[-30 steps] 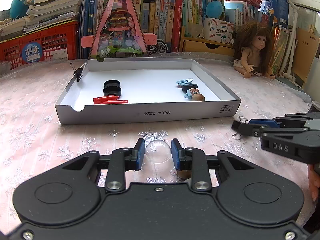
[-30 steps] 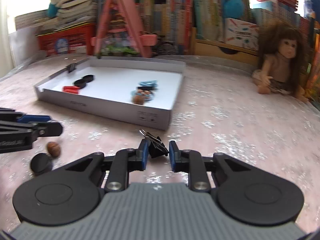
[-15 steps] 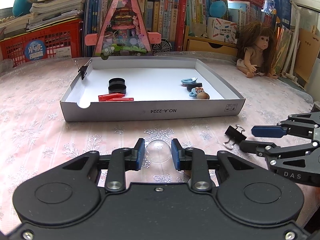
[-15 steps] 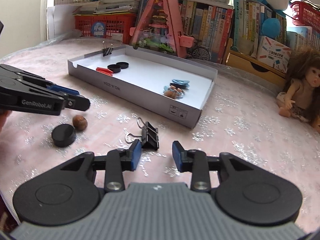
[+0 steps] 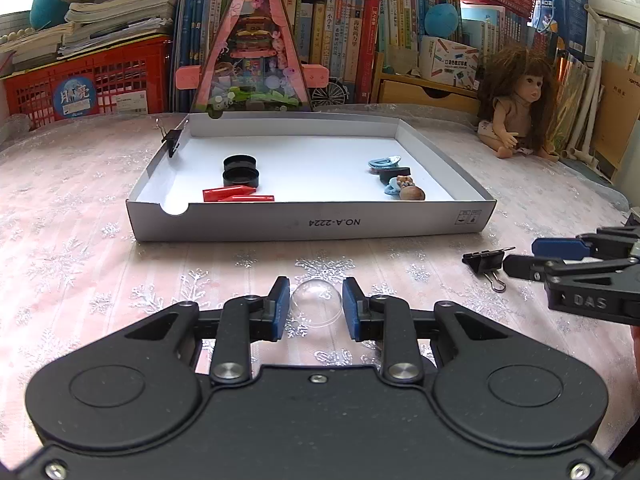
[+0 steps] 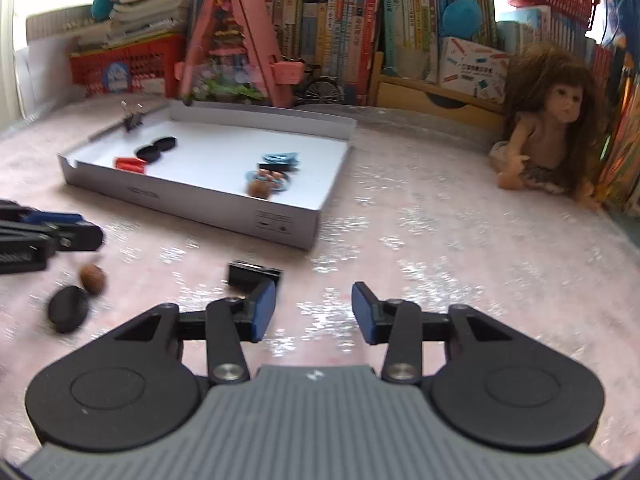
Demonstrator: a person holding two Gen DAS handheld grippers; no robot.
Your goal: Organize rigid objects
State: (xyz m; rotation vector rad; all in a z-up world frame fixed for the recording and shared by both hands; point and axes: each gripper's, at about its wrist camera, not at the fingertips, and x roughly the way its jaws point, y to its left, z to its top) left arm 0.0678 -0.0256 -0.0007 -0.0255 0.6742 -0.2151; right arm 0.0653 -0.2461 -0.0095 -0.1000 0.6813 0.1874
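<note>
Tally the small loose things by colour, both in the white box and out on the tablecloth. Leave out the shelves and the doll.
Black: 6 (two caps and a block in the box, clip on its wall, clip and cap on the cloth)
Red: 2 (sticks)
Blue: 2 (pieces)
Brown: 2 (nuts)
Clear: 1 (dome)
Total: 13
</note>
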